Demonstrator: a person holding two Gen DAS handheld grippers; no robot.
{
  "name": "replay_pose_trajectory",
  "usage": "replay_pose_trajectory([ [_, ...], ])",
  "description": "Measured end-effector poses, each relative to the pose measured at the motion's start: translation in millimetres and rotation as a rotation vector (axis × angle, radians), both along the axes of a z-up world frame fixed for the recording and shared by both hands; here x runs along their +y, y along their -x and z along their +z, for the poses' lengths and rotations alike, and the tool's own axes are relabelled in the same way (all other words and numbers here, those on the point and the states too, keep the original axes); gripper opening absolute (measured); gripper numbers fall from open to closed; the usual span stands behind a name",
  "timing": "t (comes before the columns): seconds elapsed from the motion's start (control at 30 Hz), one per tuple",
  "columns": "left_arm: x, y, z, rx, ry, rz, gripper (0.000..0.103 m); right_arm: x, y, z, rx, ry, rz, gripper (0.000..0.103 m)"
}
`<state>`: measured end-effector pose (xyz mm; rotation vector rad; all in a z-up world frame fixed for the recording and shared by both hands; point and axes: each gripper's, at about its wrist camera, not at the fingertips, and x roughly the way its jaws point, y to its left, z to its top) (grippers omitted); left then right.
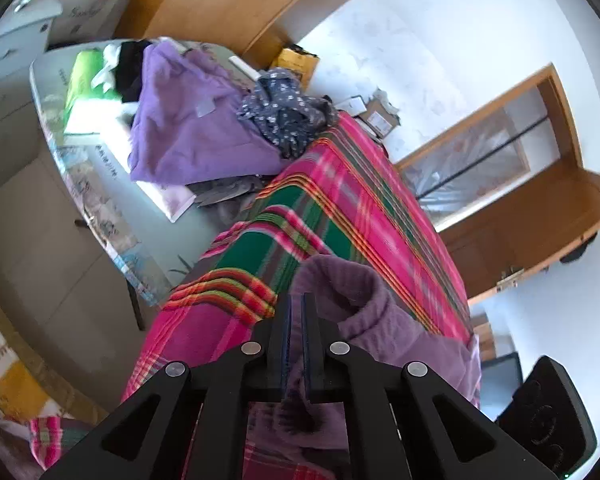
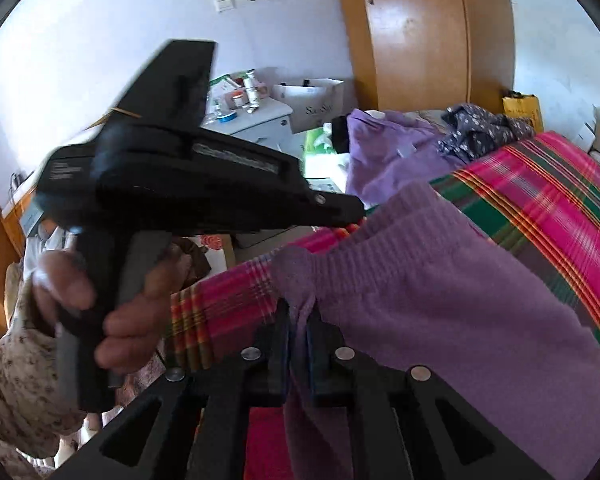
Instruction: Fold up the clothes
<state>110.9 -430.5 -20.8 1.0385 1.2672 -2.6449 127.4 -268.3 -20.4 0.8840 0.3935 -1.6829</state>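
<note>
A purple knit garment (image 2: 440, 300) with a ribbed band hangs over the pink and green plaid bed sheet (image 2: 540, 200). My right gripper (image 2: 298, 320) is shut on one corner of it, and cloth fills the gap between the pads. My left gripper (image 1: 297, 300) is shut on another edge of the same garment (image 1: 360, 308), with fabric bunched between its fingers. In the right wrist view a hand (image 2: 132, 320) holds the left gripper (image 2: 358, 210), whose tip meets the garment's band.
At the bed's far end lie a lilac garment (image 1: 188, 120), a dark flowered one (image 1: 288, 116) and a green item (image 1: 84, 72). A wooden wardrobe (image 2: 420, 32) and a white nightstand (image 2: 260, 120) stand behind. A black chair (image 1: 548, 412) is beside the bed.
</note>
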Motion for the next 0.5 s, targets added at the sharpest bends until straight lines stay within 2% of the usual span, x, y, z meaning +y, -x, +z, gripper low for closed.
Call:
replay_pose_trajectory([
  [0.1, 3.0, 5.8, 10.1, 0.008, 0.002, -0.046, 0.006, -0.8, 1.0, -0.2, -0.005, -0.009, -0.006, 0.017],
  [0.17, 3.9, 10.5, 16.2, 0.018, -0.019, -0.082, 0.014, 3.6, 0.3, 3.3, -0.009, -0.008, -0.013, 0.02],
  [0.3, 2.9, 19.7, 25.8, 0.035, -0.055, -0.136, 0.015, 27.1, 0.1, 19.2, -0.002, 0.036, -0.036, 0.022],
  [0.4, 2.5, 31.7, 27.3, 0.001, -0.066, -0.177, 0.015, 52.8, 7.0, 32.5, 0.015, 0.072, -0.079, 0.026],
  [0.5, 1.0, 46.6, 24.4, -0.039, -0.114, -0.218, 0.015, 73.2, 16.2, 43.7, 0.043, 0.095, -0.128, 0.028],
])
